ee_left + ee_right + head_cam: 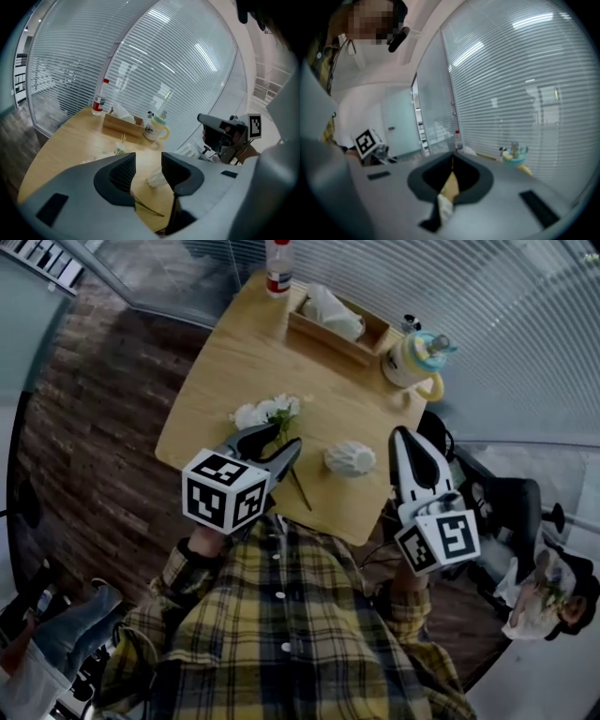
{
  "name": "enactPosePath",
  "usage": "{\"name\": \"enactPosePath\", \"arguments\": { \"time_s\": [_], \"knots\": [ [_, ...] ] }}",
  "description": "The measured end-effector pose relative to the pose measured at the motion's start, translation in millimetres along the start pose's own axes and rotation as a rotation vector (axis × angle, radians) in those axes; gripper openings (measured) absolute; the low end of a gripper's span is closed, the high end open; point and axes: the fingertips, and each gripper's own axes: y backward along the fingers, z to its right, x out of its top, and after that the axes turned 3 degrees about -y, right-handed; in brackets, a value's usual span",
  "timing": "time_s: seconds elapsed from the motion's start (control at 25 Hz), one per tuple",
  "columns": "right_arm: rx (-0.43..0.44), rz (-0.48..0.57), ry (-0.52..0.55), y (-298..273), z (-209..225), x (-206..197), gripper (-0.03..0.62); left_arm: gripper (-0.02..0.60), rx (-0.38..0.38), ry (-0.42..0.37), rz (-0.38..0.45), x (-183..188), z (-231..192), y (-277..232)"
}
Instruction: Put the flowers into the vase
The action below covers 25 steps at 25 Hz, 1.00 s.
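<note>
Nothing was in the vase (350, 458) yet; the flowers (267, 412) lay on the table (220, 357), just left of it. My left gripper (281, 441) hung over their stem, jaws apart; my right gripper (405, 439) was closed, empty.

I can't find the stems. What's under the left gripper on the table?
The white flowers lie there: blooms show beyond the left gripper, whose jaws stand apart, and a green stem end sticks out on its near side. The gripper covers the stems' middle.
</note>
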Motion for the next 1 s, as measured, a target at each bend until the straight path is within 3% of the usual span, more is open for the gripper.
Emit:
{"name": "enactPosePath", "arguments": {
  "time_s": [0.28,0.64,1.0],
  "knots": [
    [0.011,-0.034,-0.019,-3,5,-16,0.012,0.161,0.056,0.039,-0.105,-45,-17,-12],
    [-0.007,-0.051,-0.042,-2,16,-24,0.012,0.161,0.095,0.153,-0.230,-107,-41,-30],
    [-0.045,-0.067,-0.058,8,30,-32,0.012,0.161,0.117,0.231,-0.265,-127,-56,-52]
  ]
}}
